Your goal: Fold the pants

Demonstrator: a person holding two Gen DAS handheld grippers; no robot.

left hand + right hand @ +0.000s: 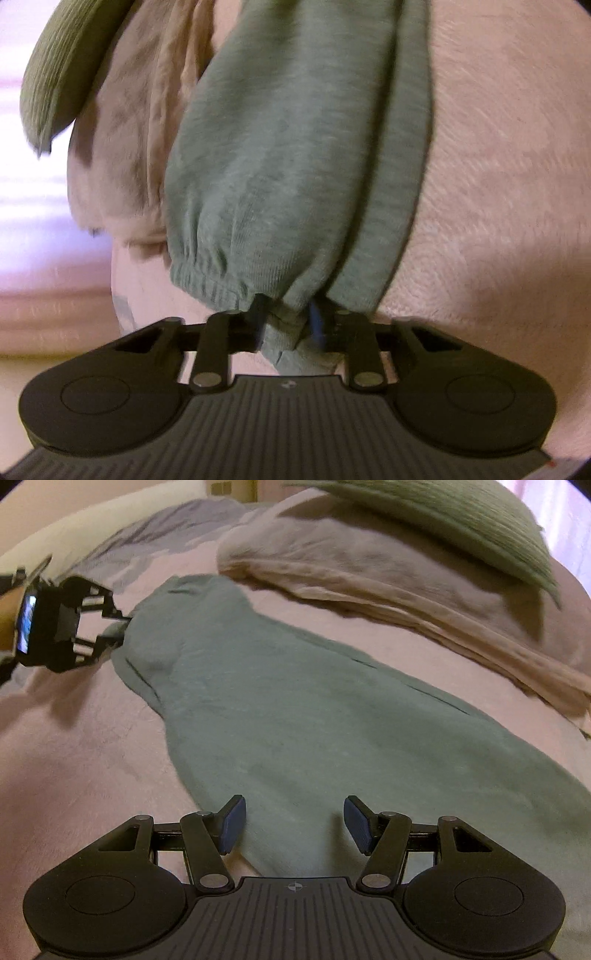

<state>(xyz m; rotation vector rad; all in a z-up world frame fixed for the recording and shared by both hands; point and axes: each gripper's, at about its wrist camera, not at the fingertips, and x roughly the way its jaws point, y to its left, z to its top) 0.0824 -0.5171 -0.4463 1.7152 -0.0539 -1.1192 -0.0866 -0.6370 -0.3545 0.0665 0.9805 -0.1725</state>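
Grey-green sweatpants (280, 709) lie stretched out on a pink blanket (74, 746), running from the near right to the far left in the right wrist view. My left gripper (288, 325) is shut on the elastic cuff end of the pants (288, 173), with fabric bunched between its blue pads (318, 325). In the right wrist view that same left gripper (123, 627) shows at the far left, pinching the leg end. My right gripper (294, 821) is open, its fingers on either side of the pants' near edge with nothing held.
A beige pillow (369, 572) lies along the far side of the pants, with a green ribbed cushion (461, 528) on top of it. A grey patterned cover (159, 528) lies at the back left. The bed's edge and a bright window (33, 221) are at the left.
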